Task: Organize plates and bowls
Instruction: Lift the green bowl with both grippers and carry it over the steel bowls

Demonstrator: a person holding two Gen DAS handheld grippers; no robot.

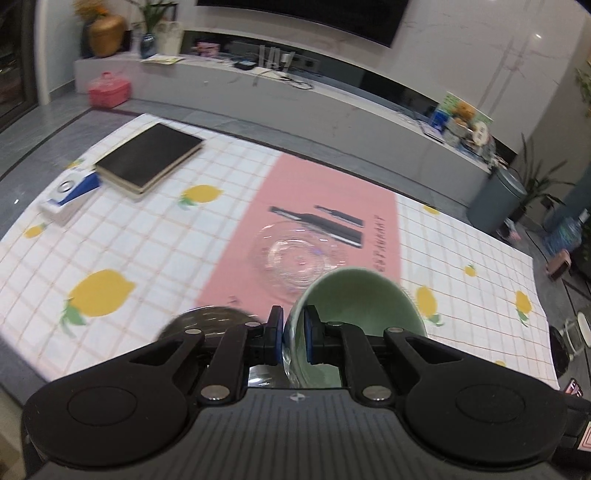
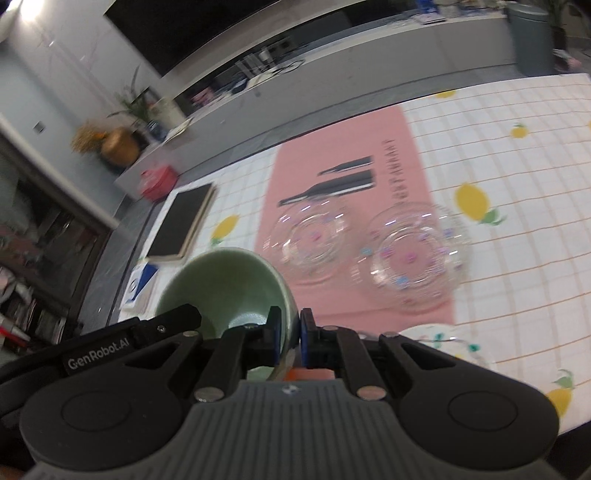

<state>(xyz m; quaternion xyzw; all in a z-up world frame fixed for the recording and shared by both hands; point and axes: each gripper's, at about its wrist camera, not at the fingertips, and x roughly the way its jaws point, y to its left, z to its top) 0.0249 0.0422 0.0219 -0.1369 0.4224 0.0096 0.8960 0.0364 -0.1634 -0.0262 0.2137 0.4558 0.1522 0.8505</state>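
A table (image 1: 147, 236) under a lemon-print cloth (image 2: 517, 192) is filling both views, with a pink mat (image 1: 314, 192) running down its middle. A white media bench (image 1: 332, 92) is stretching along the wall beyond it, under a dark screen (image 1: 295, 14), and a grey bin (image 1: 495, 199) is standing on the floor at 3 o'clock in the left view.

On the cloth at 10 o'clock in the left view, a black book (image 1: 147, 158) is lying with a blue-and-white box (image 1: 70, 194) just beside its near corner.

In the right view, two clear glass plates are sitting side by side and apart: one (image 2: 310, 243) on the mat just right of centre, the other (image 2: 413, 254) at 3 o'clock, half on the mat and half on the cloth. A patterned plate (image 2: 450, 343) is peeking out at 4 o'clock, partly hidden by the gripper. In the left view only one glass plate (image 1: 299, 258) is showing, on the mat near centre, and a dark, blurred round thing (image 1: 207, 321) is lying at 7 o'clock behind the fingers; I cannot tell what it is.

The left gripper (image 1: 293, 332) is clamping the rim of a green bowl (image 1: 358, 306), one pad inside and one outside, the bowl tipped up off the table. The right gripper (image 2: 290, 336) is pinching the rim of a second green bowl (image 2: 225, 288) the same way, lifted at 7 o'clock. A branded black arm (image 2: 110, 347) is showing just beside that bowl.
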